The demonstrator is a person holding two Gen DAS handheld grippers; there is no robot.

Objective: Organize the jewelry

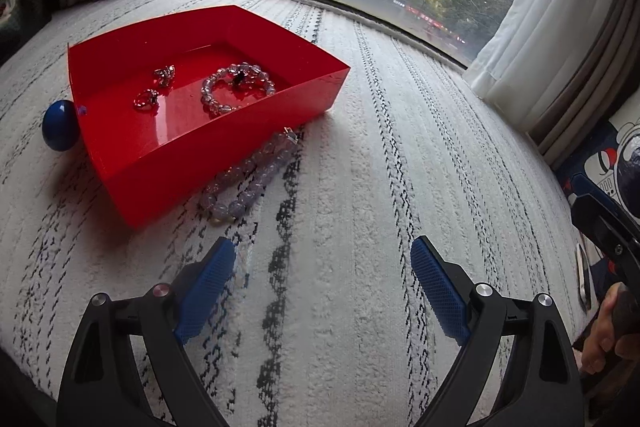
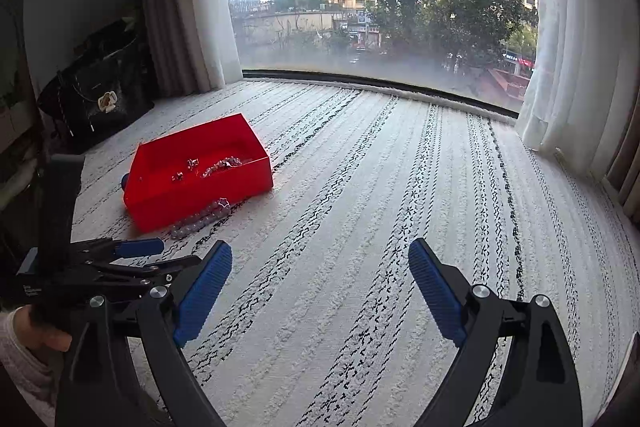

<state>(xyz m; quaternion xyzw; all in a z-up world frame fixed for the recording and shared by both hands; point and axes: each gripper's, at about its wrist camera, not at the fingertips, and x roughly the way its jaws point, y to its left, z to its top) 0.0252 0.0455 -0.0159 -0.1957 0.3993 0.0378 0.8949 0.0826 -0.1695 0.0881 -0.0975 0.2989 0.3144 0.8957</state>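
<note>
One piece left out: pale purple bead bracelet (image 1: 250, 179) lay on the striped rug (image 1: 400, 167), touching the red tray's (image 1: 160, 163) near right wall.
Long axis: ran near-to-far along that wall.
Left gripper (image 1: 322, 263): released, empty, nearer; bracelet just ahead, slightly left.
Right gripper (image 2: 320, 267): released, empty; bracelet well off to far left.
Tray contents: beaded bracelet (image 1: 236, 87), two rings (image 1: 154, 87).
Room: bare rug to the right; tray wall crowded the left jaw.
Blue ball (image 1: 60, 125): beside the tray's left wall.
</note>
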